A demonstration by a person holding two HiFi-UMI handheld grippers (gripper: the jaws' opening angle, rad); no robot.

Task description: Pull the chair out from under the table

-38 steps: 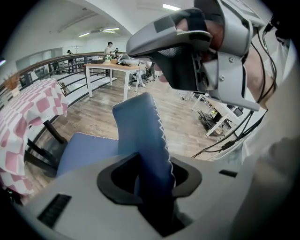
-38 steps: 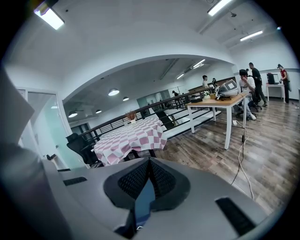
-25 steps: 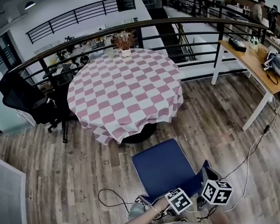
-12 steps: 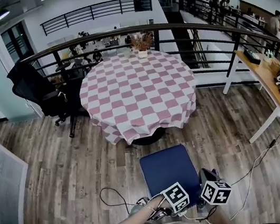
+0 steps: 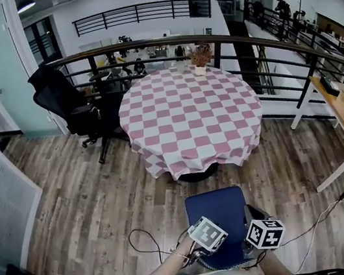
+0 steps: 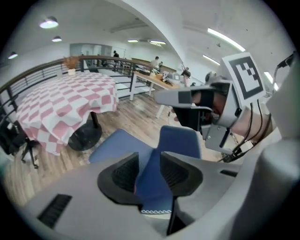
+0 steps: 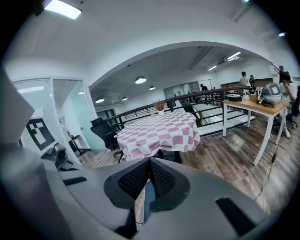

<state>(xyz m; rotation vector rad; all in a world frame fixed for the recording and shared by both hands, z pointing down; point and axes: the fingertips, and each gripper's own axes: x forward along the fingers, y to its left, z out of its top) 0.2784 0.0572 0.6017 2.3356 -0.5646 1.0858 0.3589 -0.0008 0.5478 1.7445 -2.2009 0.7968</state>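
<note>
On a wood-plank floor [image 5: 85,208], seen from above, a blue chair [image 5: 217,214] stands clear of a round table [image 5: 188,117] draped in a pink-and-white checked cloth [image 5: 161,148]. The chair's seat faces the table, and its front edge is just short of the cloth's hem and the table's dark base [image 5: 198,175]. Its backrest is nearest the person.

Both tongs are at the backrest, close together, each carrying a cube with square markers. The left tongs [image 6: 149,160] have the padded blue backrest between their dark ribbed pads [image 6: 125,174]. The fabric fills the gap and the jaws are closing on it. The person's bare forearm [image 5: 170,273] reaches in to them from the lower edge of the head view. The right tongs [image 7: 149,164] are nearly pressed together, meeting at the tips. They pinch a thin blue edge of the backrest with white stitching along it.

At the far rim of the table sits a small vase of dried flowers [image 5: 200,59]. A black office chair [image 5: 68,109] stands on the floor to the left of the table, close to its edge. A dark metal railing [image 5: 142,45] curves behind the table. A long white-legged table [image 5: 341,107] with gear on it stands well apart to the right. A thin black cable [image 5: 140,238] loops across the floor to the left of the blue chair. People stand far off along the walkway in the background.
</note>
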